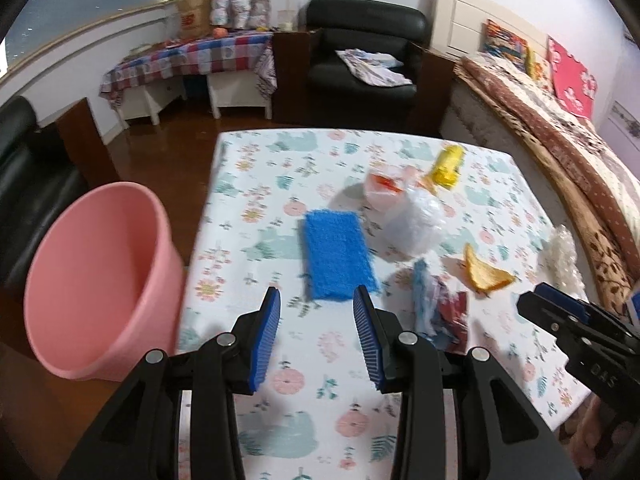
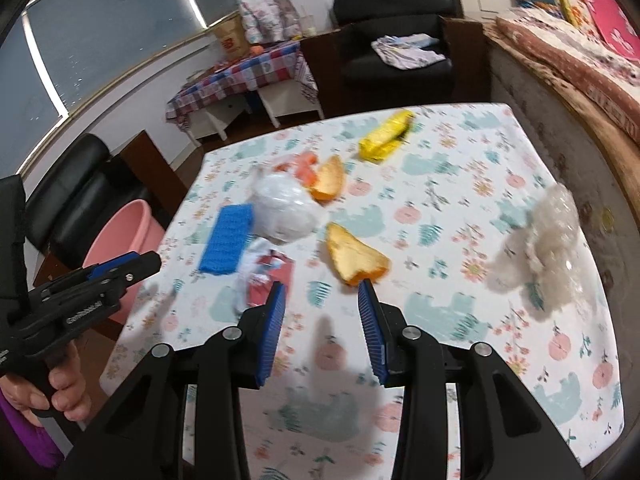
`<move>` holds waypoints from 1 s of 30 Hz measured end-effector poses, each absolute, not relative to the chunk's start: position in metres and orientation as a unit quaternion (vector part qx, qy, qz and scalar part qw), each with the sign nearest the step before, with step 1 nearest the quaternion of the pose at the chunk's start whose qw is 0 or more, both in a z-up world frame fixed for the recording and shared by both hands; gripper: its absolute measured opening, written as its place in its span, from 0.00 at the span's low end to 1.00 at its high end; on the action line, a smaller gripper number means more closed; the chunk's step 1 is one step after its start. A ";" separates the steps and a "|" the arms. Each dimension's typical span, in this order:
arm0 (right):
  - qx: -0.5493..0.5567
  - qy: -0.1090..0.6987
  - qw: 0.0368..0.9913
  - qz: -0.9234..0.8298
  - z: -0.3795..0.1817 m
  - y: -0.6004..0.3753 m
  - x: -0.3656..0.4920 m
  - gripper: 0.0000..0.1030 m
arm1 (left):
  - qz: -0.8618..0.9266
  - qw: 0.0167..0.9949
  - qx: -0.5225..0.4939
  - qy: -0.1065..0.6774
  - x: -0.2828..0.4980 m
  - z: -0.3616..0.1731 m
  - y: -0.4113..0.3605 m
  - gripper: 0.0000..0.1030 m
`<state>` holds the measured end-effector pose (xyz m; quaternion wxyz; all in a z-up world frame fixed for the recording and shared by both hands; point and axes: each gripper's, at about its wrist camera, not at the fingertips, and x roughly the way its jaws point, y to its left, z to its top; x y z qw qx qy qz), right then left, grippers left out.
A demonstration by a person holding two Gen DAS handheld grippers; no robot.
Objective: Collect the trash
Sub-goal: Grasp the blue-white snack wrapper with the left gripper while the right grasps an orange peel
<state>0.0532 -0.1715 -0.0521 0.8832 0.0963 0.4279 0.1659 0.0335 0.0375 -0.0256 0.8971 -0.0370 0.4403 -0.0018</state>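
Note:
Trash lies on the patterned table (image 1: 280, 168): a blue scrubbing pad (image 1: 336, 256), a crumpled clear plastic bag (image 1: 416, 224), an orange peel (image 1: 486, 274), a red-and-blue wrapper (image 1: 440, 312), a yellow wrapper (image 1: 446, 166) and white bubble wrap (image 2: 540, 256). A pink bucket (image 1: 96, 284) stands off the table's left edge. My left gripper (image 1: 316, 300) is open and empty, just short of the blue pad. My right gripper (image 2: 322, 292) is open and empty, just short of the orange peel (image 2: 356, 260), with the wrapper (image 2: 268, 276) at its left finger.
A second peel (image 2: 330, 180) and a red-printed bag (image 1: 384, 188) lie farther back. A black armchair (image 1: 360, 52) and a checkered side table (image 1: 192, 60) stand behind. A bed (image 1: 560, 120) runs along the right. A black seat (image 1: 28, 184) is left of the bucket.

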 end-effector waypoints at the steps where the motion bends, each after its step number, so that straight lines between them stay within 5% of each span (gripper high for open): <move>1: 0.098 0.430 0.883 0.163 -0.054 -0.174 0.053 0.37 | -0.011 0.896 -0.038 0.442 0.034 -0.027 0.035 0.36; 30: 0.110 0.448 0.875 0.146 -0.072 -0.190 0.074 0.37 | -0.098 0.857 -0.013 0.506 0.066 -0.067 -0.045 0.44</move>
